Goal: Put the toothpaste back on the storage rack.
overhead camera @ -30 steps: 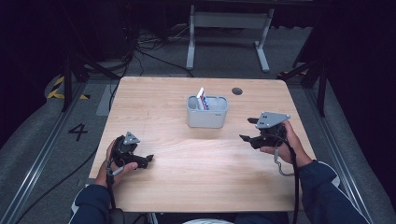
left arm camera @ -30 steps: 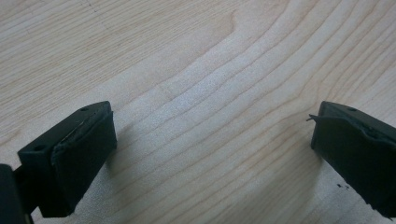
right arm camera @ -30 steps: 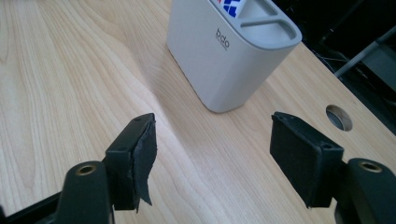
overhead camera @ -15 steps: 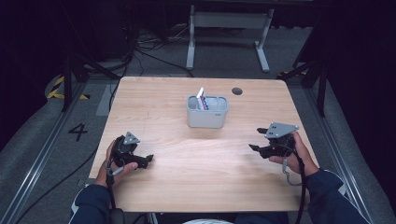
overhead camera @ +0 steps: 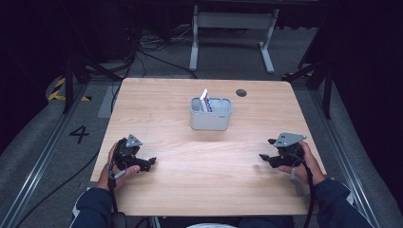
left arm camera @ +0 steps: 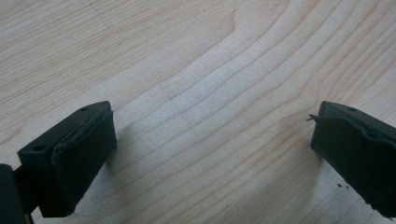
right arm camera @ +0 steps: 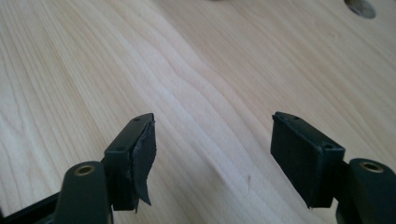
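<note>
A grey bin (overhead camera: 211, 114) stands near the middle of the wooden table (overhead camera: 209, 175), with a white and red-blue packet (overhead camera: 206, 100) sticking up out of its left side. My left gripper (overhead camera: 148, 164) rests low on the table at the front left, open and holding nothing. In the left gripper view its gripper (left arm camera: 212, 144) has its jaws wide apart over bare wood. My right gripper (overhead camera: 267, 152) sits at the front right, pointing left, open too. Bare wood lies between the jaws of the gripper (right arm camera: 212, 140) in the right gripper view.
A round dark cable hole (overhead camera: 241, 92) sits in the table's far right part, seen also as a hole (right arm camera: 360, 7) at the top edge of the right gripper view. Beyond the table stand a white frame (overhead camera: 233, 28) and floor cables. A rail (overhead camera: 38, 166) runs along the left floor.
My right gripper has drawn back from near the bin toward the front right and come down to the table. The left gripper has hardly moved.
</note>
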